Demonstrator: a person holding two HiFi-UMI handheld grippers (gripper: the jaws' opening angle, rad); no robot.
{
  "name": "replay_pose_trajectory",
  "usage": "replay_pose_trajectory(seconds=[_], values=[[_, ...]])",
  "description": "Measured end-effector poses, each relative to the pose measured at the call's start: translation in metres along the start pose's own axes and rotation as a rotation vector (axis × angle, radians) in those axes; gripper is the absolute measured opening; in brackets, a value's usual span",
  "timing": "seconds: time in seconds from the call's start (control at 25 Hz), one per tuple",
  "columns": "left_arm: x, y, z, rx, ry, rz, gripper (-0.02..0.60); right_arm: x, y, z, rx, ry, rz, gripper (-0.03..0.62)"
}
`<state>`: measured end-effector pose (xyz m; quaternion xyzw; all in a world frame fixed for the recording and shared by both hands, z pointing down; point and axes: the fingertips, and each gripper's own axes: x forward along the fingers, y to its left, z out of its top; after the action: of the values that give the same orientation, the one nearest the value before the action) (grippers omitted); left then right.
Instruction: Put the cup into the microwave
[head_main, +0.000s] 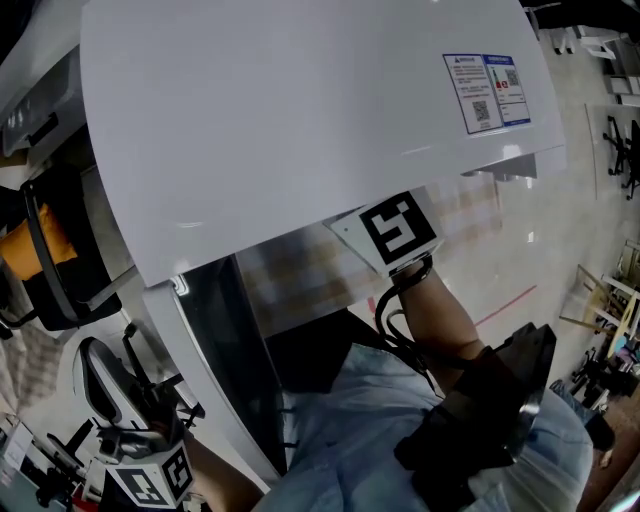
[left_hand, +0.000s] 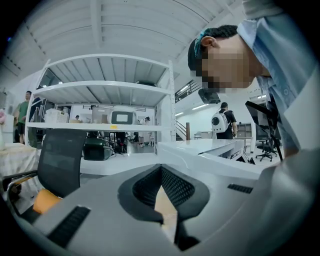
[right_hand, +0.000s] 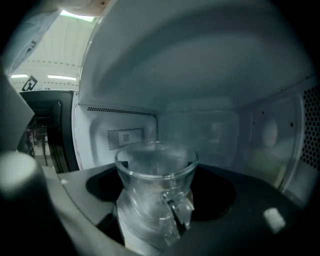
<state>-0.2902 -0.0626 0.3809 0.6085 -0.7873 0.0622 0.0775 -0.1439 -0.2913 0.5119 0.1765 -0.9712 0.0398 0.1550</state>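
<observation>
Clamped between right gripper (right_hand: 157, 215) jaws, one glass cup (right_hand: 156, 165), inside one microwave (right_hand: 200, 75) (left gripper (left_hand: 161, 172) jaws together, empty)

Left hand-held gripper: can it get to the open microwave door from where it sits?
Probably yes. In the head view the open door stands right beside the left hand-held gripper, with nothing between them. That gripper's own view shows it facing away from the door, so it would likely need turning first.

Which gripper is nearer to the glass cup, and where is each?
Right. The right gripper holds the glass cup between its jaws inside the microwave. The left gripper is outside, low beside the open door, facing the room.
</observation>
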Motion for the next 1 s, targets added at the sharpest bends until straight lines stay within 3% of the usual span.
replay_pose_trajectory(seconds=[0.2, 0.52, 0.8, 1.0], values=[[-0.002, -0.005, 0.002, -0.002, -0.003, -0.016, 0.005, -0.004, -0.005, 0.003, -0.011, -0.019, -0.032, 0.442], [-0.017, -0.013, 0.01, -0.005, -0.024, -0.029, 0.005, -0.031, -0.003, -0.009, -0.053, 0.042, -0.091, 0.448], [-0.041, -0.03, 0.032, 0.0, -0.069, -0.066, 0.005, -0.081, 0.013, -0.01, -0.017, 0.078, -0.131, 0.448], [-0.059, -0.054, 0.058, 0.006, -0.101, -0.125, 0.005, -0.127, 0.035, 0.001, 0.085, 0.08, -0.137, 0.448]])
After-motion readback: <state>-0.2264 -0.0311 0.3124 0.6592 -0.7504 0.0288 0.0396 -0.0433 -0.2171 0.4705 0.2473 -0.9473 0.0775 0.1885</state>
